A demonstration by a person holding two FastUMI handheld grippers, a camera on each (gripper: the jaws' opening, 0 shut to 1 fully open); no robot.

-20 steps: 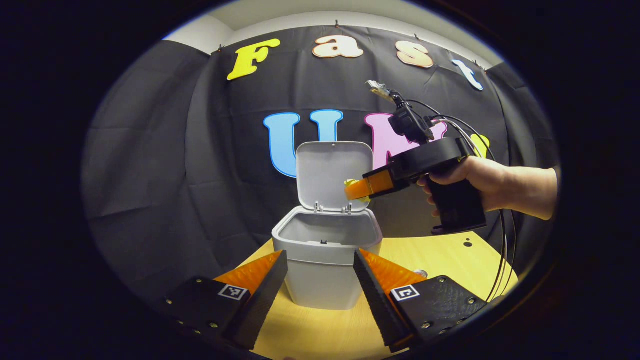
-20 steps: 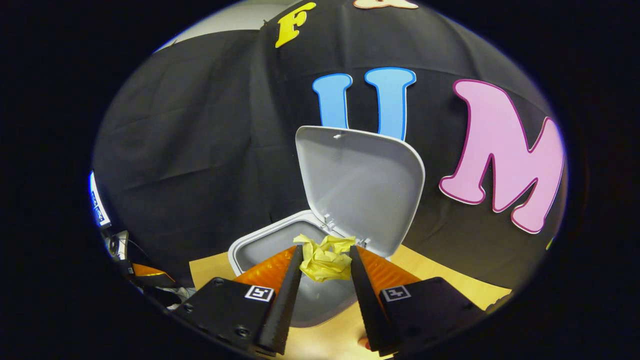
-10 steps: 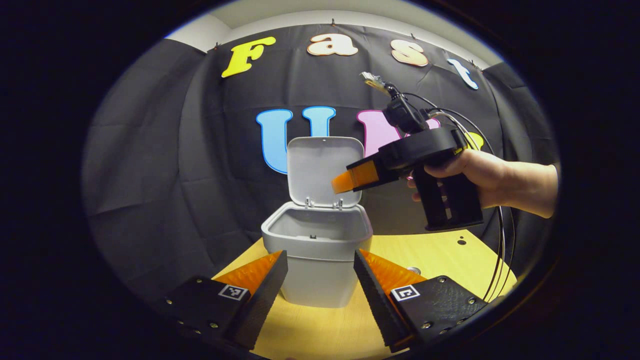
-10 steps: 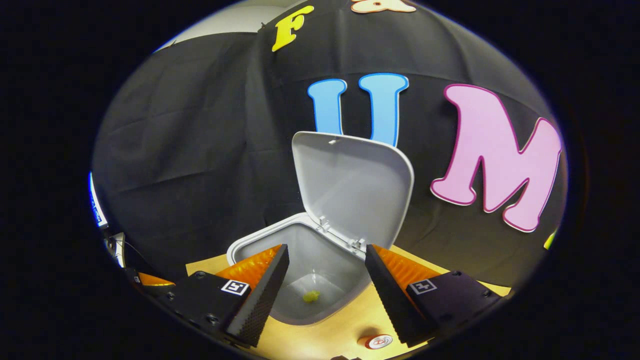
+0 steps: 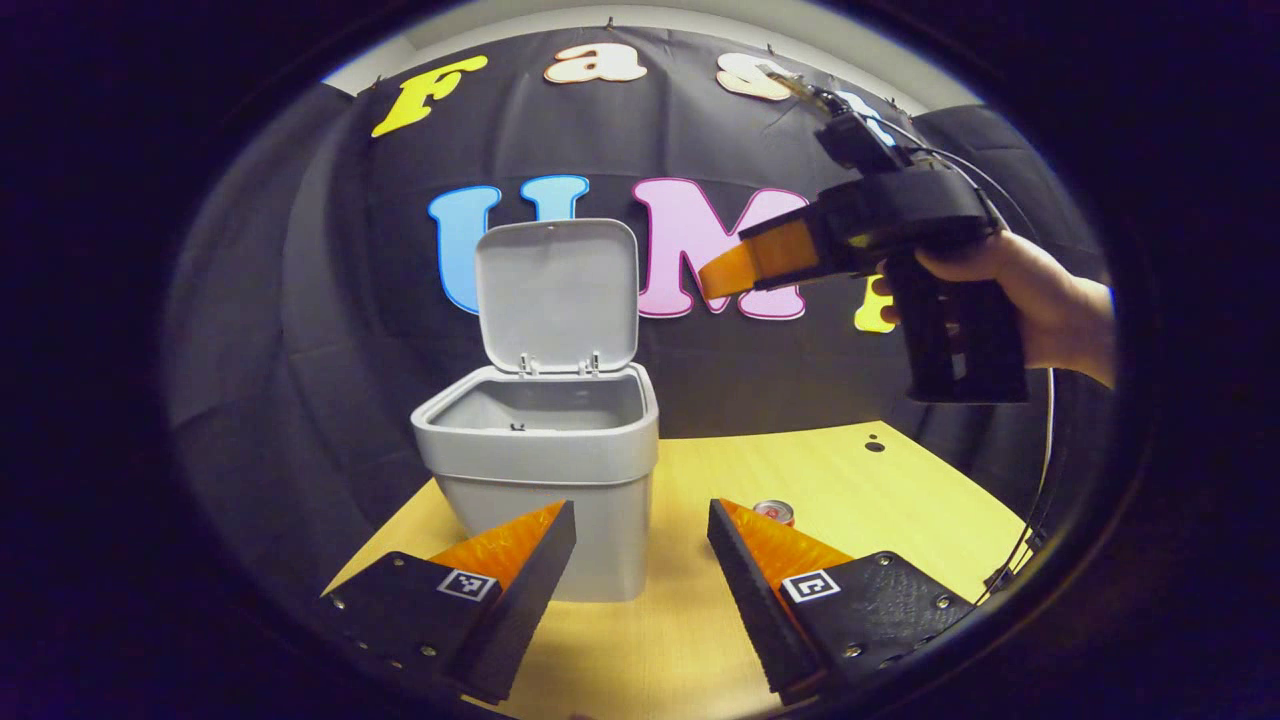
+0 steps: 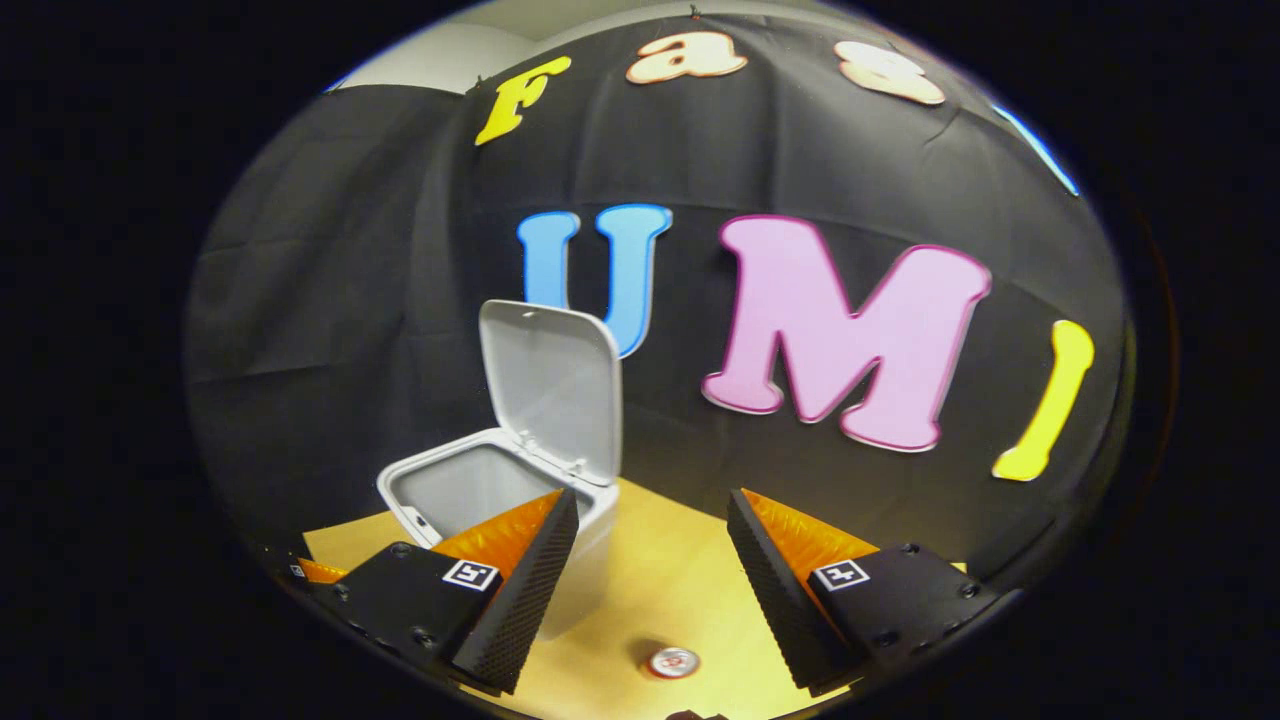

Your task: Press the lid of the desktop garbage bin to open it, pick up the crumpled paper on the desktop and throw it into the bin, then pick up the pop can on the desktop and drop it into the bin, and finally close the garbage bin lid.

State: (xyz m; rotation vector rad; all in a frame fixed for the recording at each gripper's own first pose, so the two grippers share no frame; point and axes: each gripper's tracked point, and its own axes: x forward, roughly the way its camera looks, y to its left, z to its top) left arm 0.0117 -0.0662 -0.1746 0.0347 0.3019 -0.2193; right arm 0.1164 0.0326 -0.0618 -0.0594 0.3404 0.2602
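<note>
The grey garbage bin stands on the wooden desktop with its lid swung up and open. My left gripper is open, low in front of the bin and to its right. In the left gripper view my right gripper hangs high to the right of the lid, held by a hand. In the right gripper view the bin sits to the lower left and my right gripper is open and empty above the desk. The pop can stands upright below it; its top peeks past my left gripper's right finger.
The yellow wooden desktop spreads to the right of the bin, with a small dark hole near its far edge. Cables trail down from the right gripper's handle. The black cloth wall closes the back.
The right gripper let go of the yellow crumpled paper, which fell into the bin, and it has since swung up and to the right, away from the bin. The left gripper shifted rightward.
</note>
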